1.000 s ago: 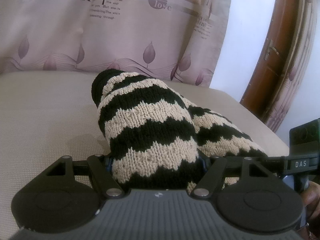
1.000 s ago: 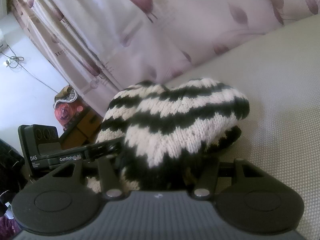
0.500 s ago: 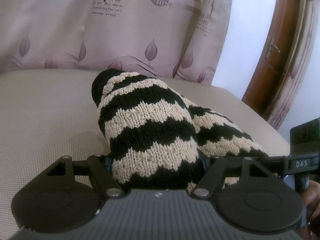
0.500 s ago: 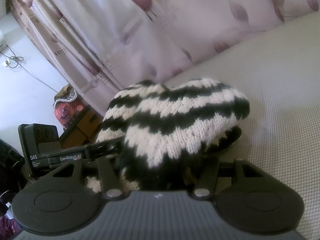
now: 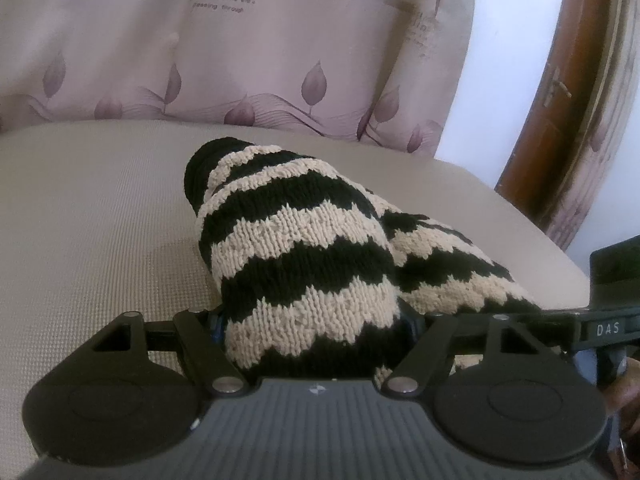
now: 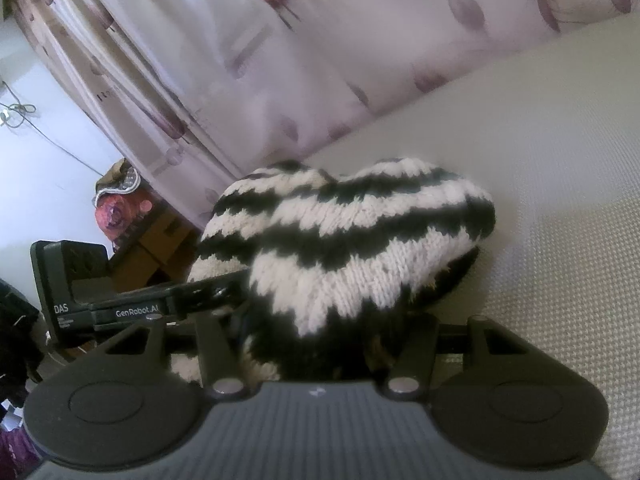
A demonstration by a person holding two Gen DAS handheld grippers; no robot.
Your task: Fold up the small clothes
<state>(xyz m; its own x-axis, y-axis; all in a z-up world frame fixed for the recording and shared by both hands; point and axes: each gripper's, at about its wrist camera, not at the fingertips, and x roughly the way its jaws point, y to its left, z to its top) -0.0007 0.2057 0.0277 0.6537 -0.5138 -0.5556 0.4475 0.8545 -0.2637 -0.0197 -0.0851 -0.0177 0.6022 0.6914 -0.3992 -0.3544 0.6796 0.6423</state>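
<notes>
We see left gripper and right gripper each clamped on the black-and-cream zigzag knit garment, over beige woven cushion.

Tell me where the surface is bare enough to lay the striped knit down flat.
Left wrist view: bare beige woven surface between the black-and-cream striped knit garment and the leaf-print curtain. Right wrist view: bare stretch right of the garment. Crowded at its near end, where both grippers meet.
</notes>
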